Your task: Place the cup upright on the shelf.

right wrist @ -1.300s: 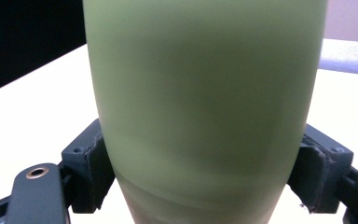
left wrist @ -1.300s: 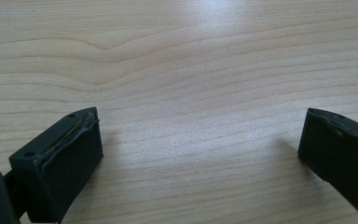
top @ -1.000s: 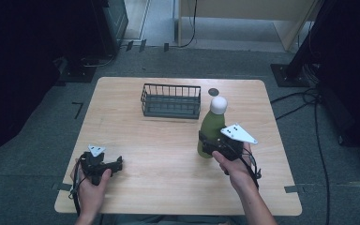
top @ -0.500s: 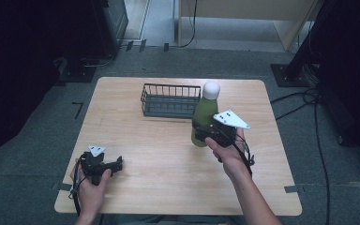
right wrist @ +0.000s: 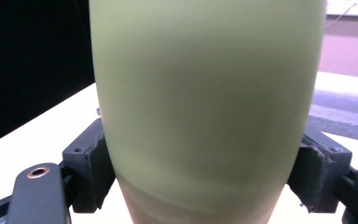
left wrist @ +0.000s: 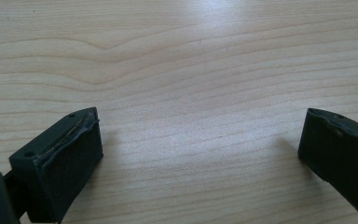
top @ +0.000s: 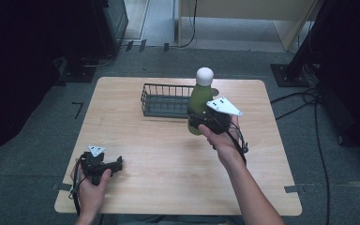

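Over on the left, the left claw (top: 117, 163) rests low on the desk (top: 168, 154), jaws spread wide with nothing but bare wood grain between them in the left gripper view, so it has no part in the work at this point. Moving toward the middle, one wire basket (top: 165, 100) sits at the far side of the desk, and as far as the high view shows, it holds nothing. Then the action: the right claw (top: 198, 121) is clamped around the lower body of the green bottle (top: 199, 101), and in the right gripper view the pads (right wrist: 89, 168) press against both flanks of it (right wrist: 205, 107). The bottle stands upright, white cap on top, just beside the basket's right end, and whether its base is on the wood or just off it I cannot tell. By my reading, the grab is done; what is left is getting the bottle over the rim, down into the basket, and letting go. The count: one bottle, one basket, two claws, one desk.
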